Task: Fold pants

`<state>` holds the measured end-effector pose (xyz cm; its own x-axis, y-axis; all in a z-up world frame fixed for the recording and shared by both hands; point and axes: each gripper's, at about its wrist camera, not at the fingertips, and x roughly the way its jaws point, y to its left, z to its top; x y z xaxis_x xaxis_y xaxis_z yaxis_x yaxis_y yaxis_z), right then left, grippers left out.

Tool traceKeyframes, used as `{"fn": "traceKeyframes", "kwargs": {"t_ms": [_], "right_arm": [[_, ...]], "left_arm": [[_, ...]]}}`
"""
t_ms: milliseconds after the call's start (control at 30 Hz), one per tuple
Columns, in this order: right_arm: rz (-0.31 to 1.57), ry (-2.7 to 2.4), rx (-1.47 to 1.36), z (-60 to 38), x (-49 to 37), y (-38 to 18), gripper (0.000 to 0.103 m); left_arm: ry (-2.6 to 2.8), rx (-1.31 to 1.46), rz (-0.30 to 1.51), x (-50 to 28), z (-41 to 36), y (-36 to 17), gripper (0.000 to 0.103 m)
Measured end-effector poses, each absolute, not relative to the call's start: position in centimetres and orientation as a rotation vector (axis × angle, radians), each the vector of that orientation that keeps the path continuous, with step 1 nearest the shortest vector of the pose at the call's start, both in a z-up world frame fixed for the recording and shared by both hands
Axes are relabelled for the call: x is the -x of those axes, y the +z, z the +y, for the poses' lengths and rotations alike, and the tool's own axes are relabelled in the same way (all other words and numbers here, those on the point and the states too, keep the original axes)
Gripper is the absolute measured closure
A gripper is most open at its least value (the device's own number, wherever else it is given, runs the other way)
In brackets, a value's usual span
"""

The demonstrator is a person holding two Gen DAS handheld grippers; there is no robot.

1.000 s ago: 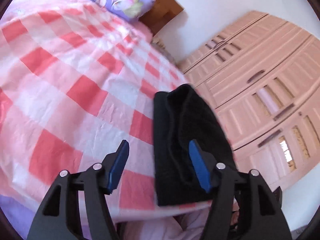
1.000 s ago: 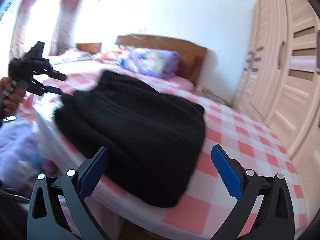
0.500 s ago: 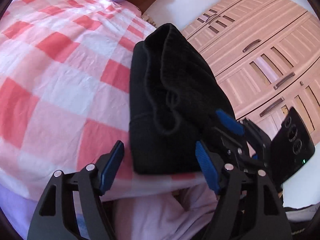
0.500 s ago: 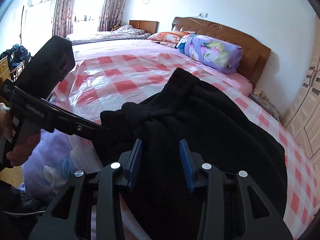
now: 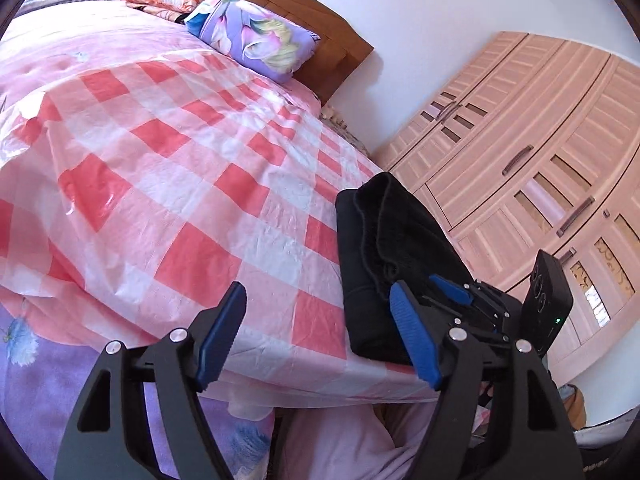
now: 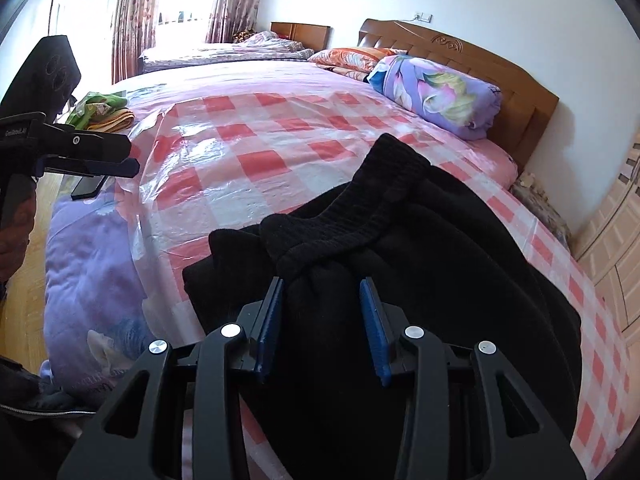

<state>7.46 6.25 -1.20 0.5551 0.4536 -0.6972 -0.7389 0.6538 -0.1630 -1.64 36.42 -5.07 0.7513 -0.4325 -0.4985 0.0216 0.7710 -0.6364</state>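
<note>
The black pants [image 6: 420, 272], folded on the bed [image 6: 248, 152], are gripped by the right claw [image 6: 322, 320]. The left claw [image 5: 316, 336] is held apart from them, its jaws opening with nothing between.

One pair of black pants [image 6: 400, 264] is seen folded on a bed covered by one red-and-white checked plastic sheet [image 5: 168, 184]. Two grippers are counted, the left gripper [image 5: 320, 336] and the right gripper [image 6: 322, 320], each fitted with two blue pads. Two pillows are shown at the headboard: one purple floral pillow [image 6: 436, 92] and one orange pillow [image 6: 348, 56]. One wardrobe [image 5: 540, 184] is visible, along with one dark phone [image 6: 86, 187] and two beds in all.
</note>
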Motion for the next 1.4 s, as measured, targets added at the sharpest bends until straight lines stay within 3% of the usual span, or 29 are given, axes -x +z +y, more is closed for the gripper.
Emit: {"fn": "traceKeyframes", "kwargs": {"t_ms": [267, 333, 400, 533, 733, 867, 933, 1000, 1067, 1233, 1400], "right_arm": [[0.71, 0.736, 0.433, 5.9, -7.9, -1.4, 0.065], [0.692, 0.758, 0.387, 5.5, -7.9, -1.1, 0.086], [0.664, 0.797, 0.26, 4.4, -7.9, 0.8, 0.088], [0.573, 0.835, 0.264, 3.8, -6.6, 3.9, 0.088], [0.647, 0.89, 0.353, 4.7, -5.1, -0.8, 0.088], [0.609, 0.876, 0.345, 4.7, -4.6, 0.0, 0.088], [0.588, 0.87, 0.366, 5.0, -4.0, 0.3, 0.088], [0.588, 0.857, 0.375, 5.3, -3.6, -0.5, 0.088], [0.553, 0.838, 0.397, 5.4, -2.8, -1.4, 0.088], [0.523, 0.821, 0.412, 5.3, -2.3, -1.9, 0.088], [0.513, 0.834, 0.393, 5.0, -1.9, -1.9, 0.087]], "left_arm": [[-0.284, 0.662, 0.707, 1.1, 35.8, -5.8, 0.028], [-0.281, 0.662, 0.709, 1.1, 35.6, -5.8, 0.028], [-0.279, 0.658, 0.709, 1.1, 35.6, -5.7, 0.028], [-0.278, 0.65, 0.683, 1.4, 35.6, -4.8, 0.027], [-0.305, 0.623, 0.656, 1.0, 34.4, -2.9, 0.025], [-0.392, 0.551, 0.645, -0.6, 31.4, -0.4, 0.023], [-0.467, 0.505, 0.629, -2.0, 29.0, 1.4, 0.019], [-0.536, 0.451, 0.619, -3.5, 26.6, 3.0, 0.007], [-0.597, 0.378, 0.647, -5.8, 23.8, 3.5, 0.004], [-0.663, 0.336, 0.853, -13.4, 19.1, 0.4, 0.004], [-0.659, 0.371, 0.984, -15.7, 19.1, -3.4, 0.004]]}}
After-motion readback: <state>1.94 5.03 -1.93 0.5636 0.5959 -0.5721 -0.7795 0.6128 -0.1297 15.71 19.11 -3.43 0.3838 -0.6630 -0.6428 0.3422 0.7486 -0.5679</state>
